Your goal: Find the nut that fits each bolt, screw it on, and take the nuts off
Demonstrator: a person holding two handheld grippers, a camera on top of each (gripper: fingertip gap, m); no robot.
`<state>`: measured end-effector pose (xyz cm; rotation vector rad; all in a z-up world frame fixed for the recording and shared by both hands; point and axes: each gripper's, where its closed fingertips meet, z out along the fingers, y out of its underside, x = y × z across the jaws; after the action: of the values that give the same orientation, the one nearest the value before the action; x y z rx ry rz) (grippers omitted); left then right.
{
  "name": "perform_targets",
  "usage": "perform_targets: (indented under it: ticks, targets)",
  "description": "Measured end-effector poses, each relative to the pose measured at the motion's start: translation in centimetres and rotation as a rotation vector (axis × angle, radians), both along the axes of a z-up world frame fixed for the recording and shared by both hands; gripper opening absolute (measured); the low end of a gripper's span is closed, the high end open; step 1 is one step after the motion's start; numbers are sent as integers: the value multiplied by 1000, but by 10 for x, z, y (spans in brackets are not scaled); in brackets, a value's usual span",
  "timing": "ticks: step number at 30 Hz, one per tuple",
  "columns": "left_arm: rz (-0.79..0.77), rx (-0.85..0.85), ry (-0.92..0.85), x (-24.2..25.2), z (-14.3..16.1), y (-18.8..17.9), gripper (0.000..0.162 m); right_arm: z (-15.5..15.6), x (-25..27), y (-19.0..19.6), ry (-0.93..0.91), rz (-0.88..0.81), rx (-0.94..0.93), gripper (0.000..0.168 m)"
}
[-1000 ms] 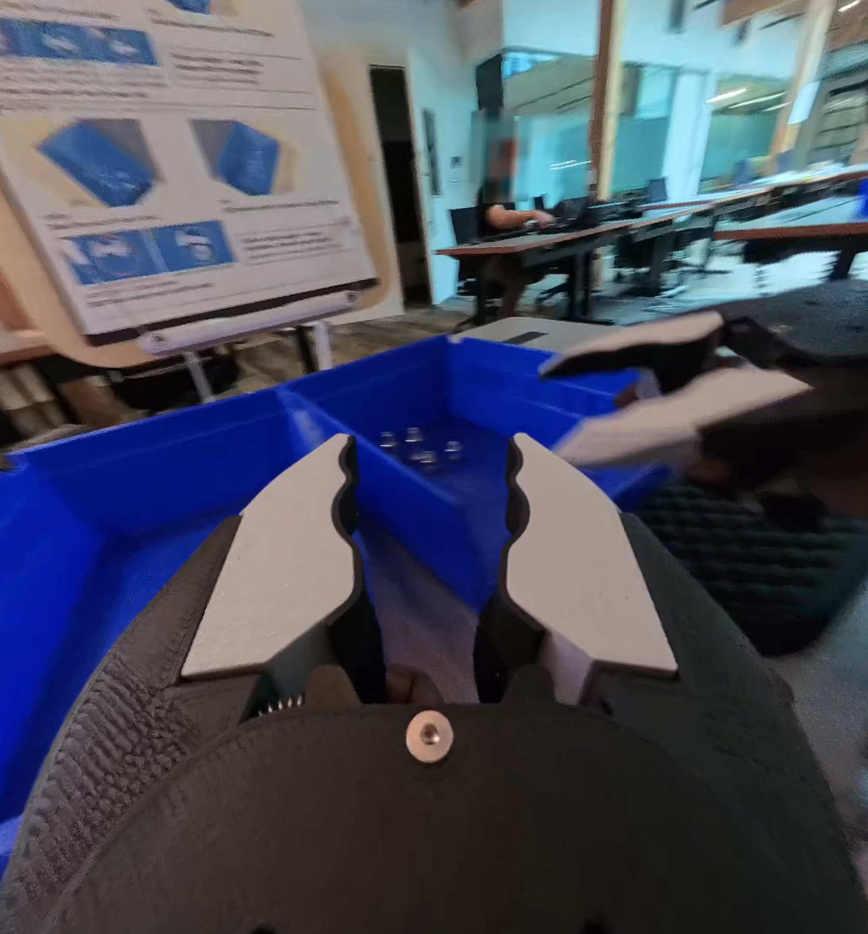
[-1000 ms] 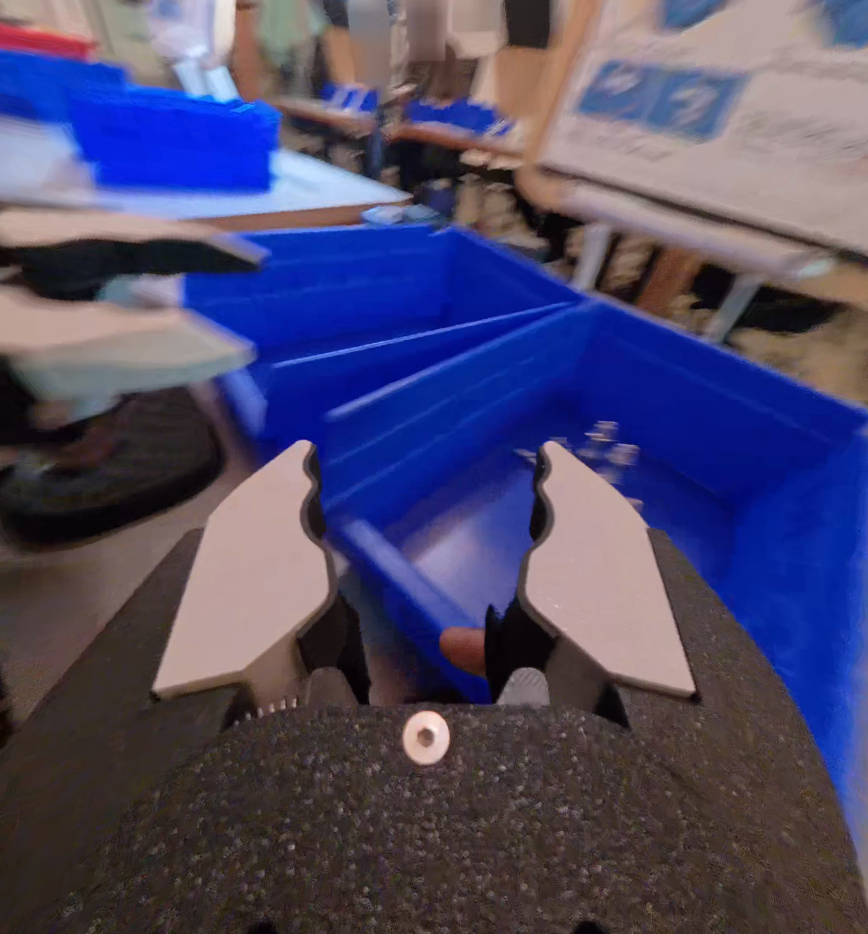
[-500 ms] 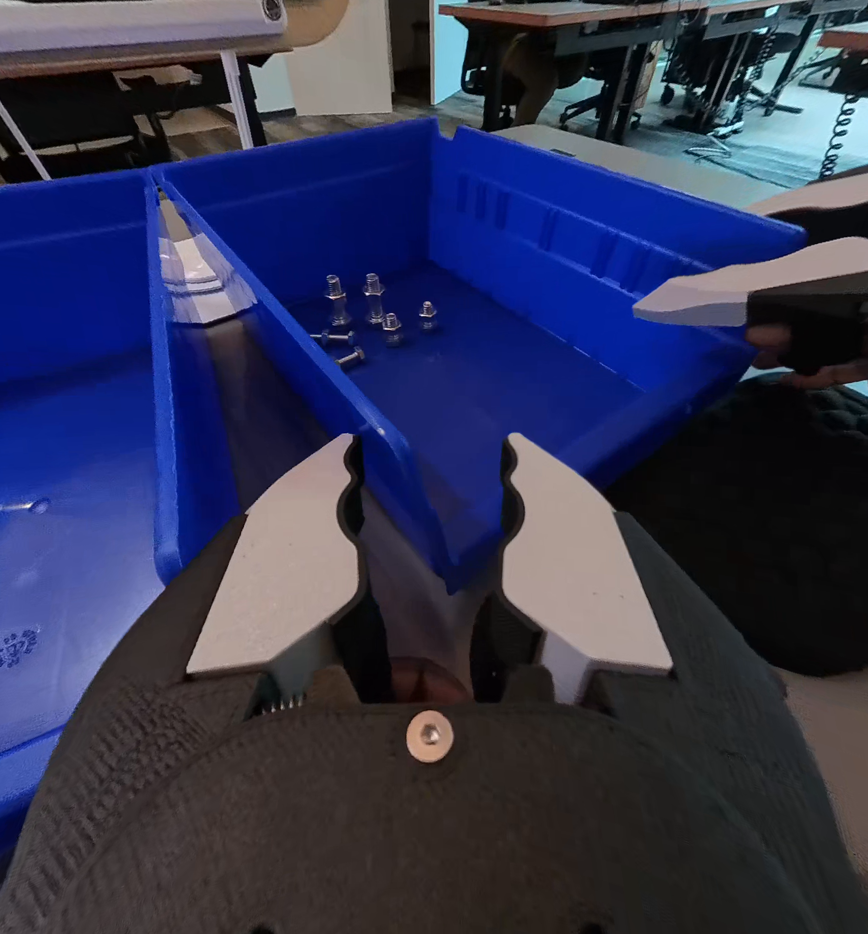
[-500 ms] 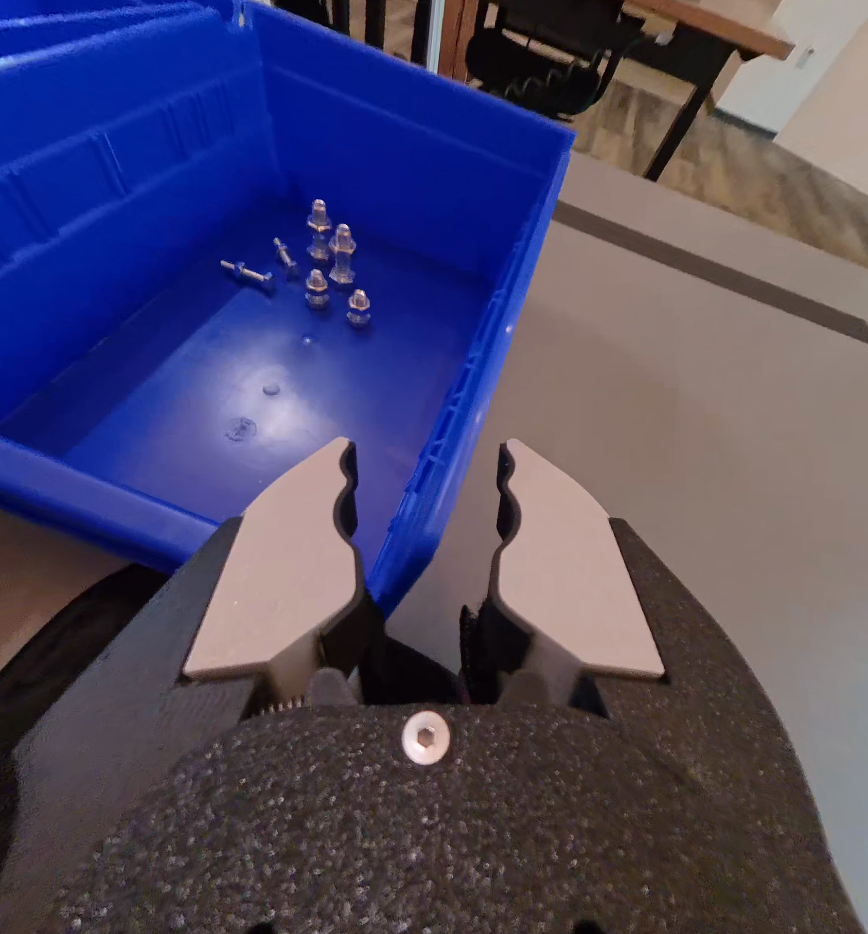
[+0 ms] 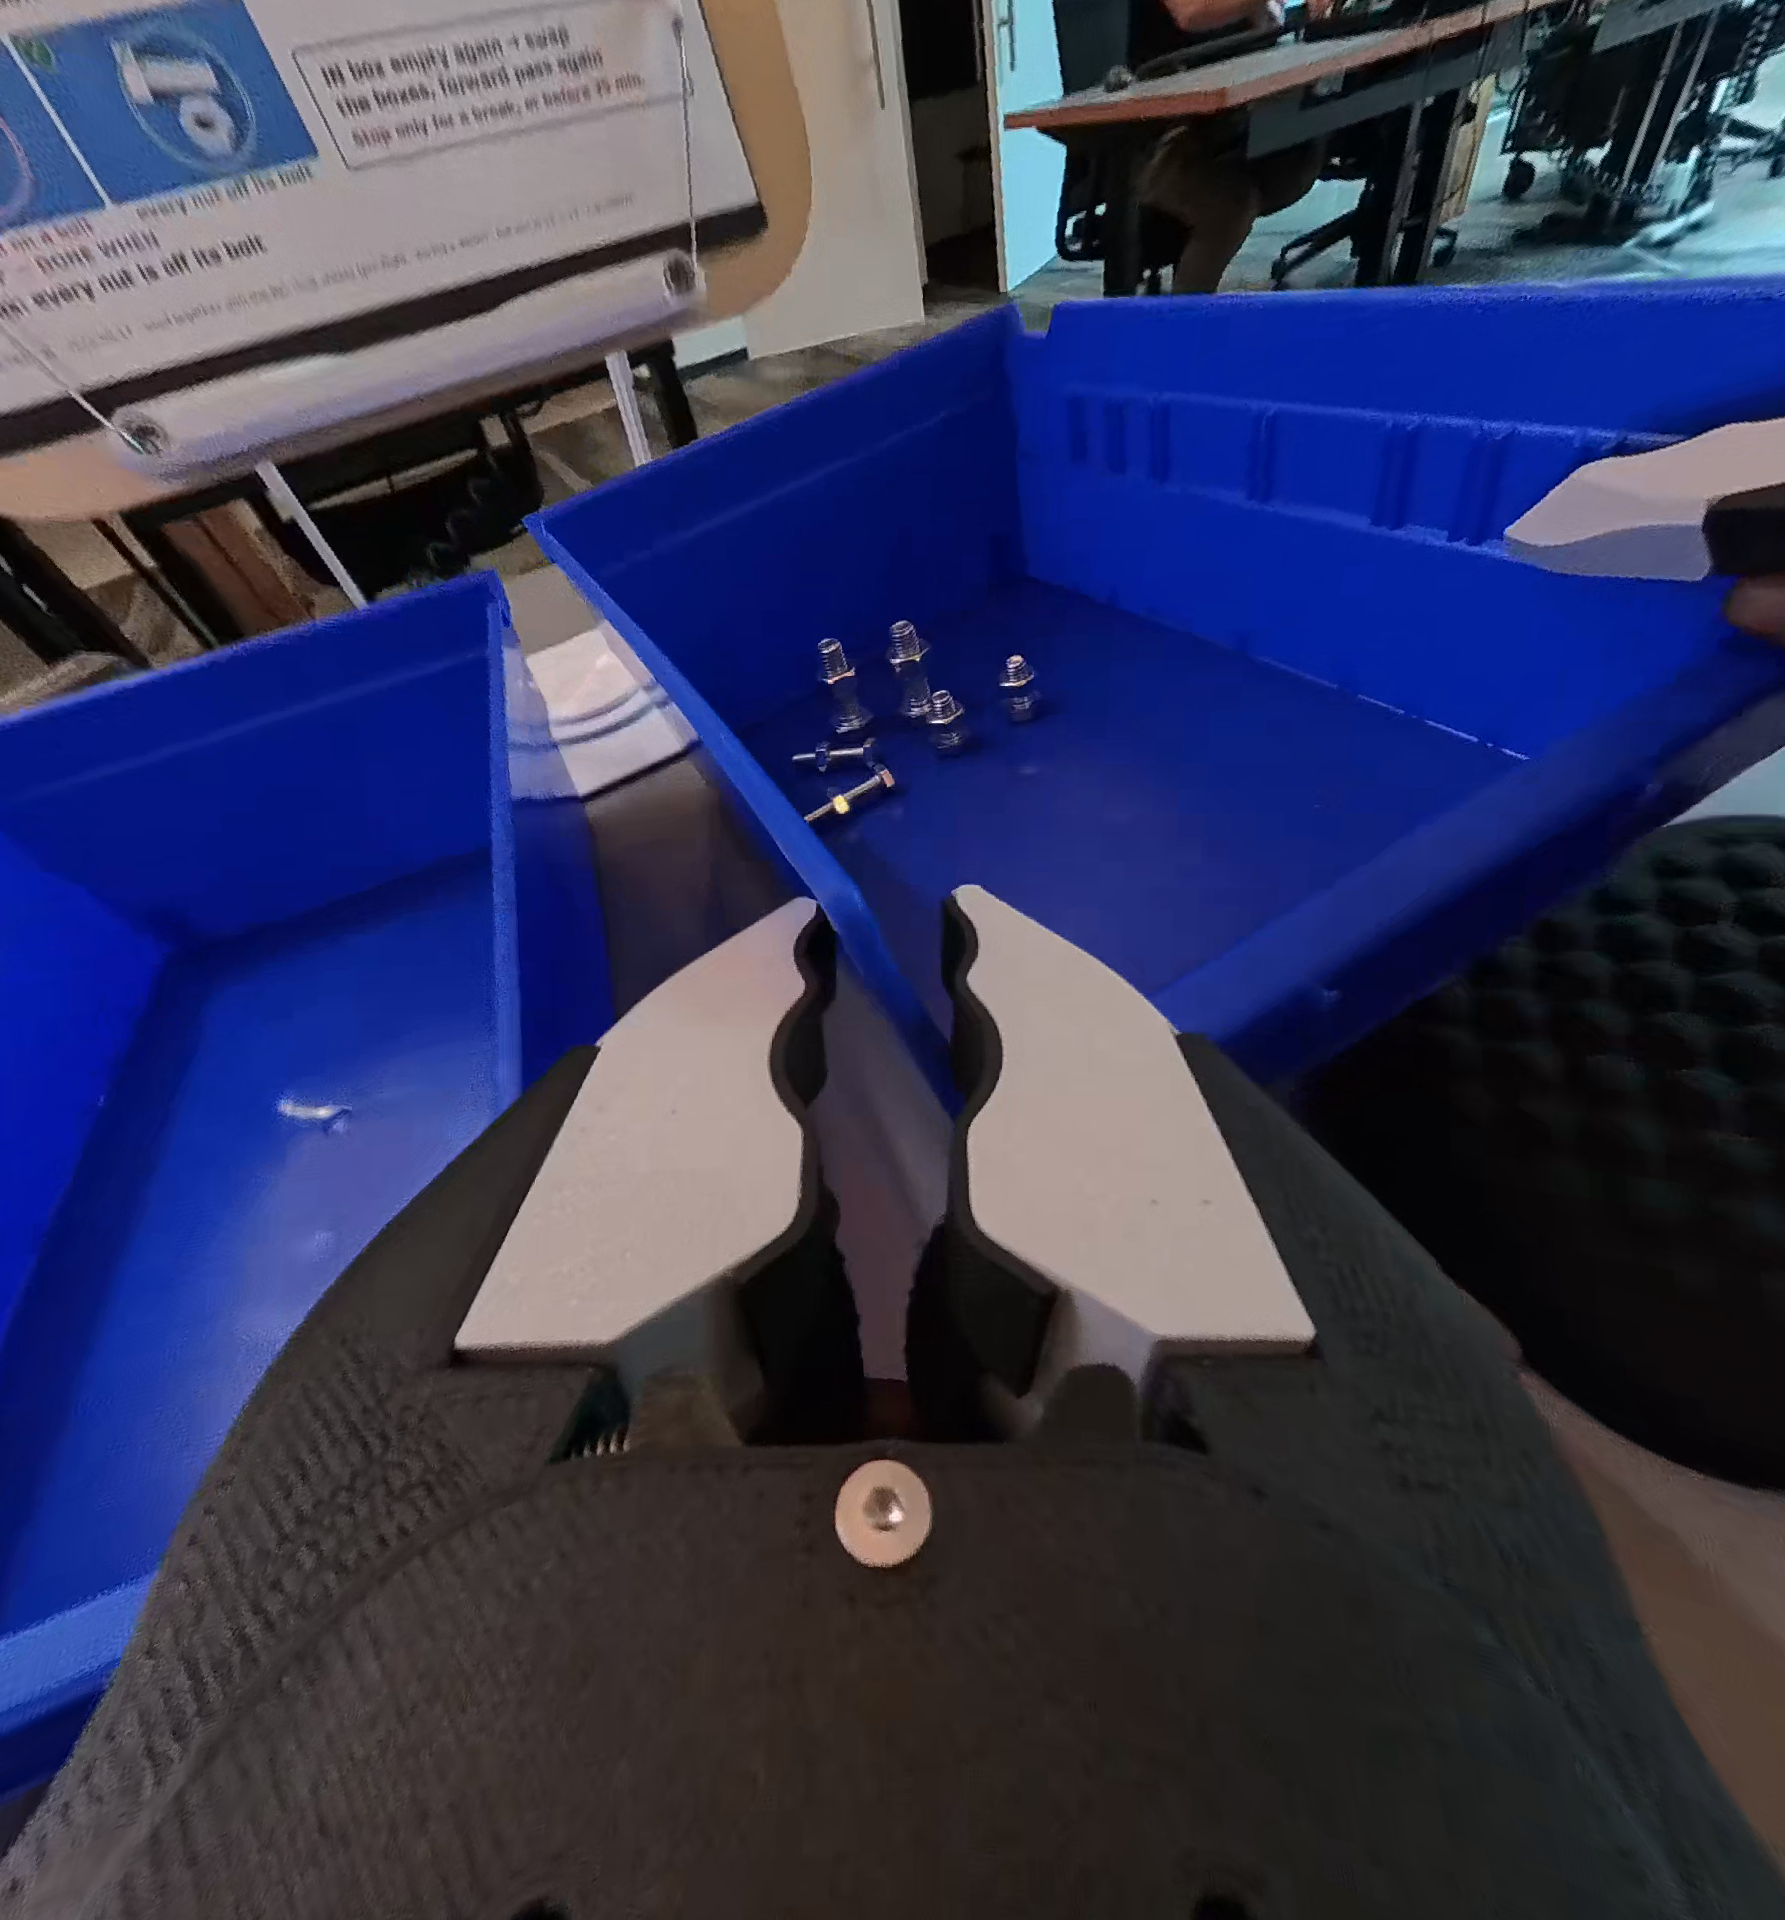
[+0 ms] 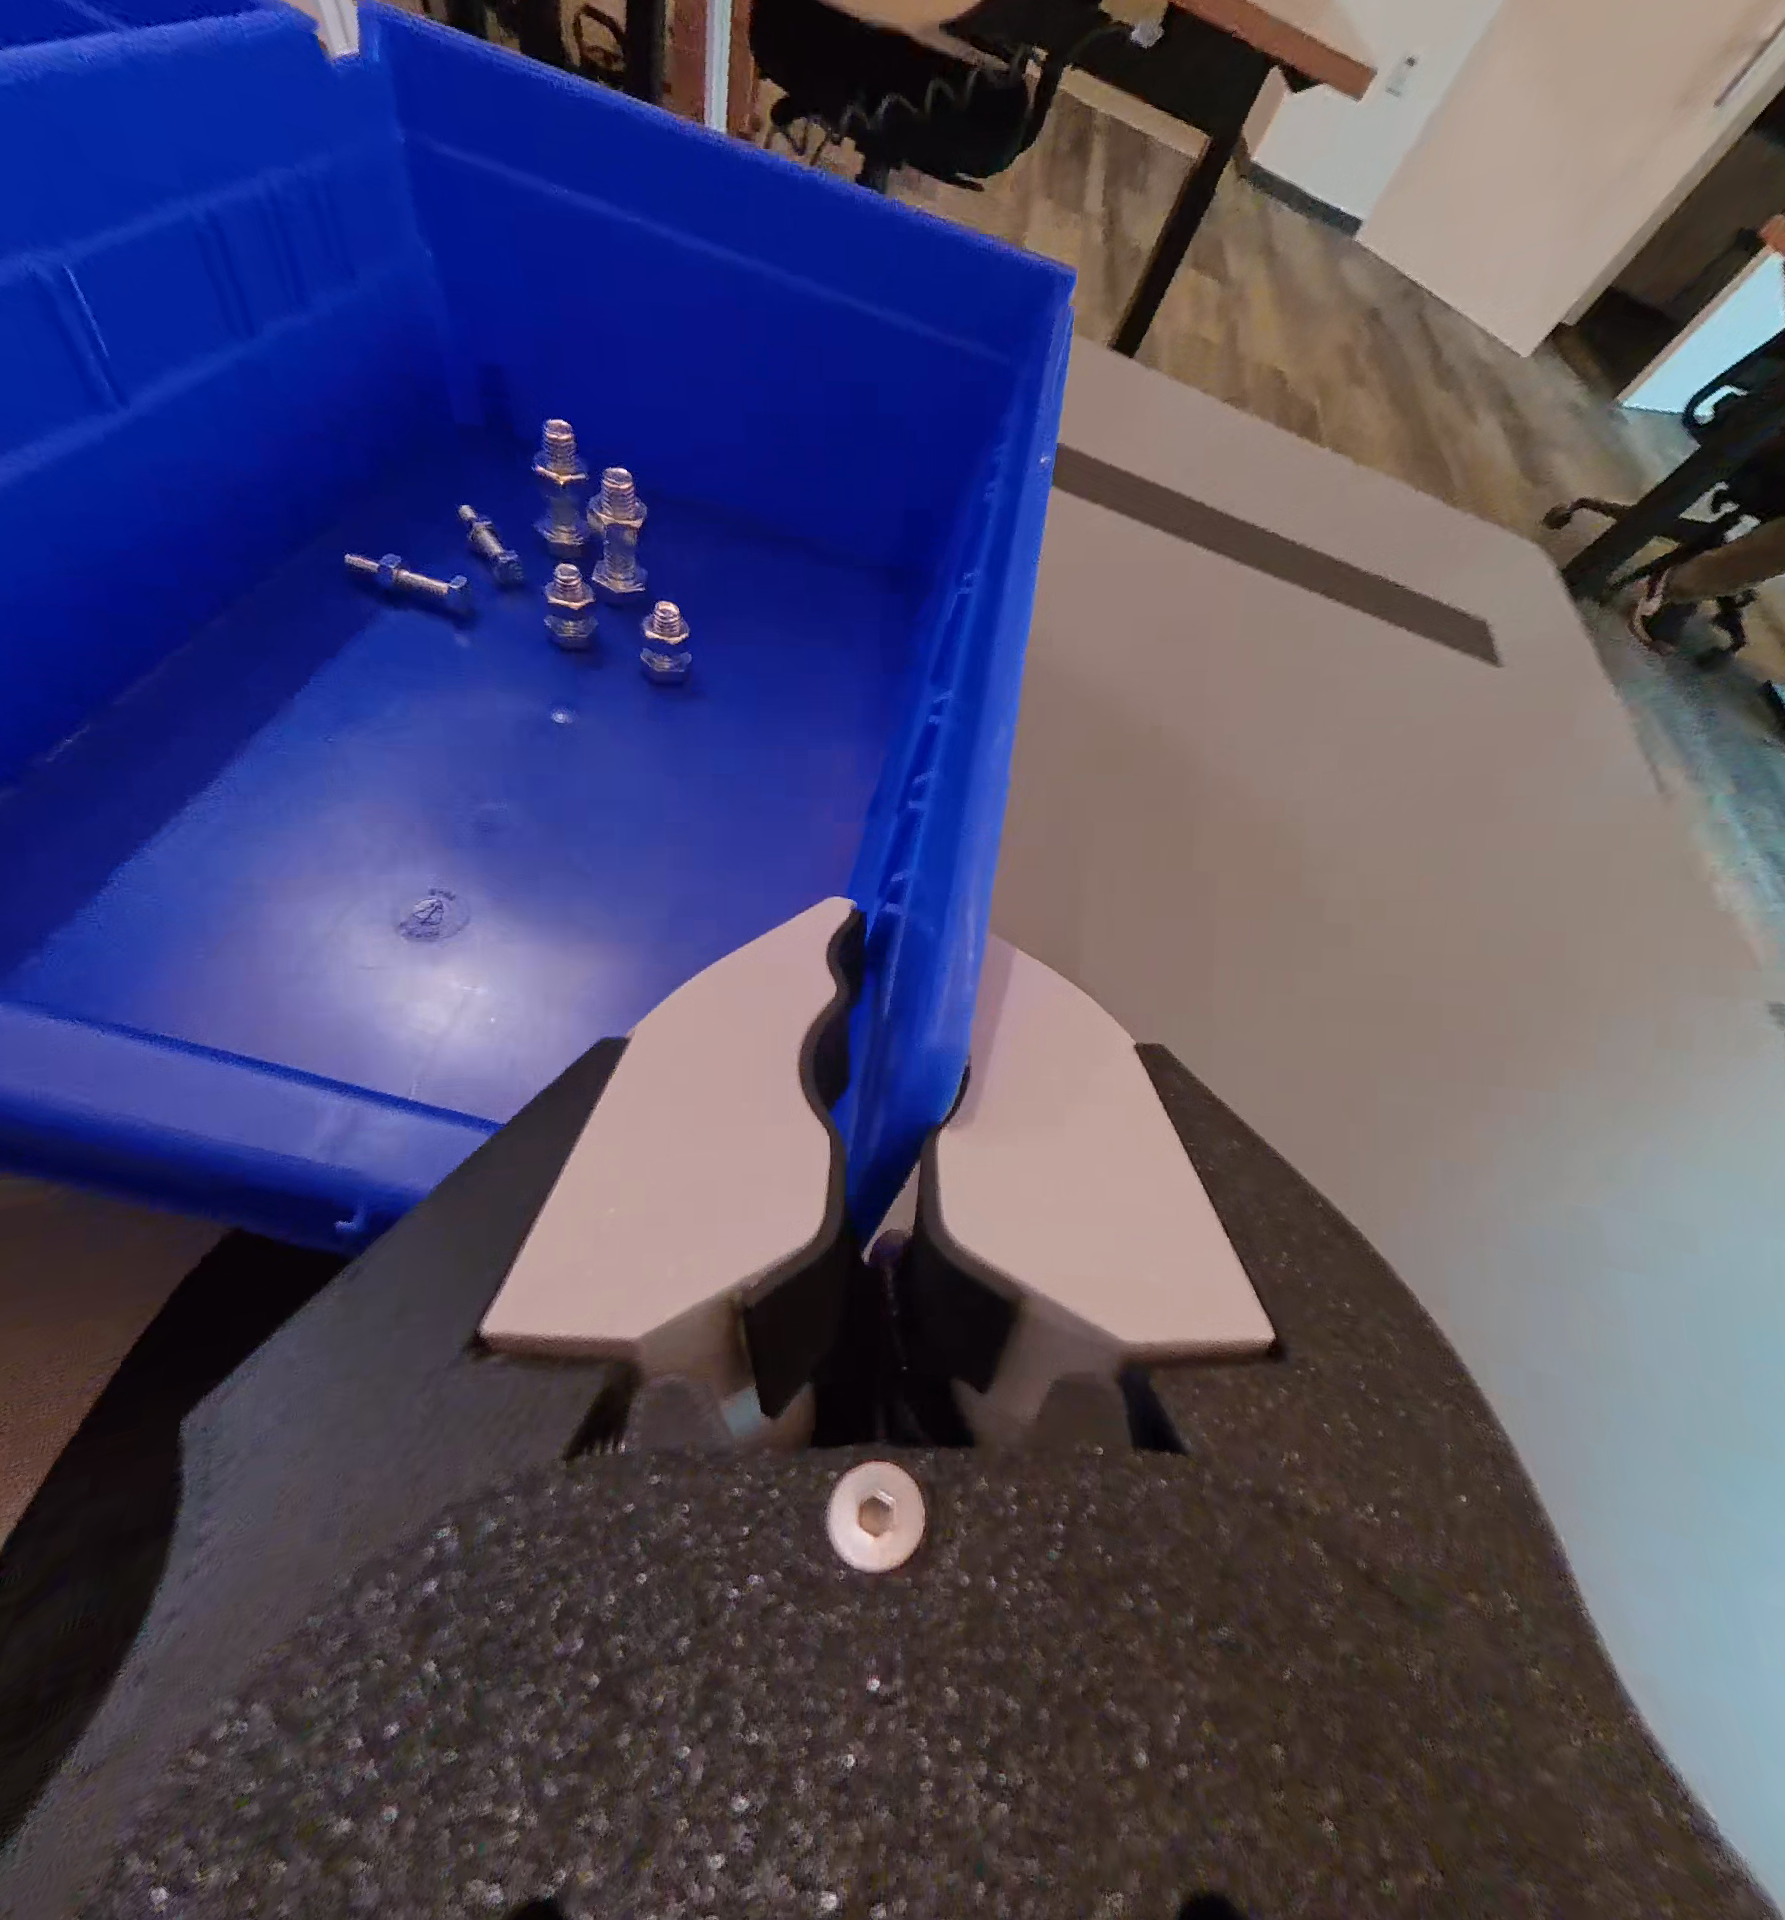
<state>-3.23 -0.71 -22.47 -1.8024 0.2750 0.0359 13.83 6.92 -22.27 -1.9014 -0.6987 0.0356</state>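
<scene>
A blue bin (image 5: 1283, 488) holds several silver bolts with nuts on them (image 5: 898, 707) near its far end. Some stand upright and two lie flat. My left gripper (image 5: 883, 909) is shut on the bin's left wall near the front corner. My right gripper (image 6: 919, 935) is shut on the bin's right wall (image 6: 971, 623). One of its fingers shows in the left wrist view (image 5: 1615, 520). The bolts also show in the right wrist view (image 6: 576, 551). The bin looks tilted and sits apart from the bin to its left.
A second blue bin (image 5: 244, 727) stands to the left with one small metal piece (image 5: 311, 1112) on its floor. A black textured mat (image 5: 1646, 1091) lies under the held bin's front. A poster board (image 5: 296, 156) stands behind. Grey table (image 6: 1335, 831) extends to the right. Tip to tip, the grippers are about 20 cm apart.
Both grippers have closed, each onto a side wall of the bin with the bolts. That bin has shifted away from the left bin, leaving a gap between them.
</scene>
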Motion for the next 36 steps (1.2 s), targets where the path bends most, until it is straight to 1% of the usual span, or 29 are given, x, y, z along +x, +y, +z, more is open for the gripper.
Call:
perform_targets:
  ticks: [5,9,13,18,23,27,32,36]
  targets:
    - [-19,69,15,-4,38,-12,19,41,-4,-14,8,-9,69,7]
    - [-9,104,41,-19,67,-22,20,73,-23,-18,17,29,107,7]
    - [54,140,86,-52,94,-34,21,97,-66,-17,45,110,128,7]
    - [167,158,161,-112,117,-57,21,120,-140,-21,90,242,168,7]
    - [292,124,233,-186,121,-86,22,121,-232,-34,122,411,166,9]
    - [421,106,285,-246,123,-118,21,116,-308,-53,181,528,158,9]
    - [560,82,358,-309,126,-169,21,107,-390,-93,265,670,126,11]
    - [650,62,403,-346,127,-210,18,94,-438,-131,270,770,122,15]
